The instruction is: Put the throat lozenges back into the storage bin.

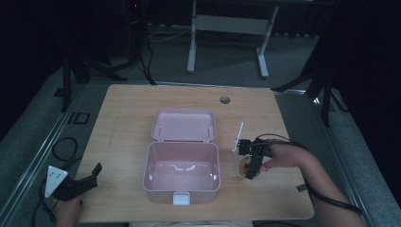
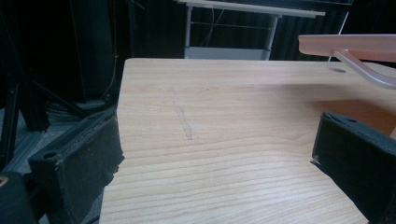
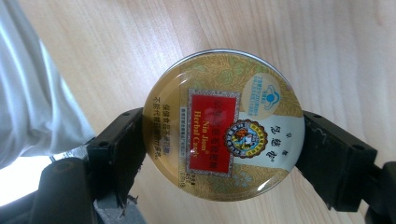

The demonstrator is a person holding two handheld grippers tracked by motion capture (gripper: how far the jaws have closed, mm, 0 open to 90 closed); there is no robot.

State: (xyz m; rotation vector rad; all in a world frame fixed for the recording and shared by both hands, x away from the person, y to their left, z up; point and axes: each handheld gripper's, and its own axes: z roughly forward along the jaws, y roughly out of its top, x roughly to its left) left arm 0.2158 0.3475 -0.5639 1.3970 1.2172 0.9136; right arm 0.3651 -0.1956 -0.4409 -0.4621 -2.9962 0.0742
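A round gold candy tin [image 3: 223, 126] with a red label sits between the jaws of my right gripper [image 3: 224, 144], which press on its two sides just over the wood. In the high view this tin [image 1: 244, 166] is right of the open pink box [image 1: 181, 189], under my right gripper [image 1: 251, 171]. My left gripper [image 1: 94, 176] rests at the table's front left corner, open and holding nothing. Its own view shows the jaws of the left gripper [image 2: 215, 154] spread wide over bare wood.
The box's lid [image 1: 184, 125] lies flat behind it, and the lid's edge [image 2: 345, 44] shows at top right. A thin white strip [image 1: 238, 137] lies right of the lid. White fabric [image 3: 37, 93] hangs beside the tin. A cable hole [image 1: 224, 100] marks the far edge.
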